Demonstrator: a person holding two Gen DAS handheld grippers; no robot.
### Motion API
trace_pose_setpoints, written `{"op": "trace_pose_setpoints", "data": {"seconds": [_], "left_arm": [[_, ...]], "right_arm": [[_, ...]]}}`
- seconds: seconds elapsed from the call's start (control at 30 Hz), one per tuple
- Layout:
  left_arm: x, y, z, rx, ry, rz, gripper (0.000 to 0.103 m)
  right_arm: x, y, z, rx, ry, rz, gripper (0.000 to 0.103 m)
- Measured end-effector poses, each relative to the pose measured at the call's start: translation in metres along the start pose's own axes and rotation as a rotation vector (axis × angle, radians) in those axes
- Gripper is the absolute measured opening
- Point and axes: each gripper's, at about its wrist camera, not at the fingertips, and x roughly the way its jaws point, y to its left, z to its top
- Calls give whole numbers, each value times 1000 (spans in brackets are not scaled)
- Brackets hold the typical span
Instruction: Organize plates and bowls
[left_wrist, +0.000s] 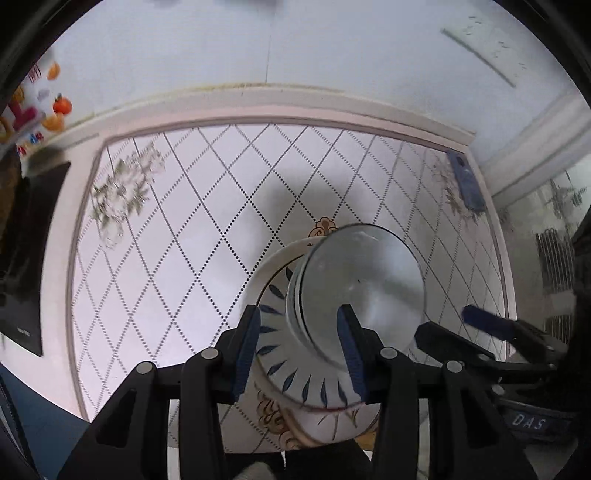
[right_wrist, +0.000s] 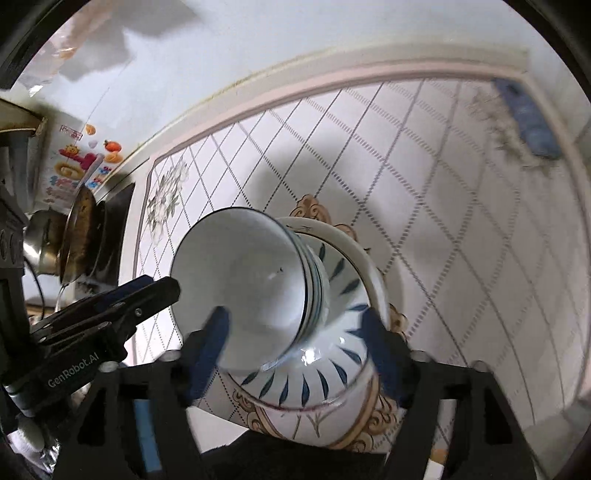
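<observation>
We look down on a counter (left_wrist: 177, 236) covered with a white cloth crossed by dotted diamond lines, and we take the wide white plate with blue leaf strokes around its rim (left_wrist: 280, 365) as our landmark. It lies flat on the counter, and on top of it, towards its far side, stands a small stack of white bowls with thin blue rim lines (left_wrist: 362, 284), nested one inside another. Our left claw (left_wrist: 301, 354) hovers above the near-left part of the plate, its blue-padded fingers partly apart and pressing on nothing. Our right claw (right_wrist: 295, 354) hangs above the same plate with its fingers spread wide to either side of the bowl stack, empty. Beyond the plate, at the counter's far right corner, lies a flat blue phone-like slab (left_wrist: 466, 182).
</observation>
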Motion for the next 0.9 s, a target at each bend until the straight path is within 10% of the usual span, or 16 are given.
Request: {"op": "trace_pose_setpoints", "data": {"seconds": [0.17, 0.23, 0.4, 0.9], "left_arm": [[-37, -3, -21, 49, -79, 28, 48], [-54, -2, -30, 46, -107, 28, 75], [-100, -1, -57, 39, -216, 69, 91], [-228, -7, -182, -4, -439, 128, 92]], "right_arm": [[-43, 20, -37, -14, -120, -122, 95], [-61, 28, -54, -15, -157, -139, 95], [-105, 42, -91, -26, -248, -170, 97], [-256, 91, -225, -153, -520, -234, 100]]}}
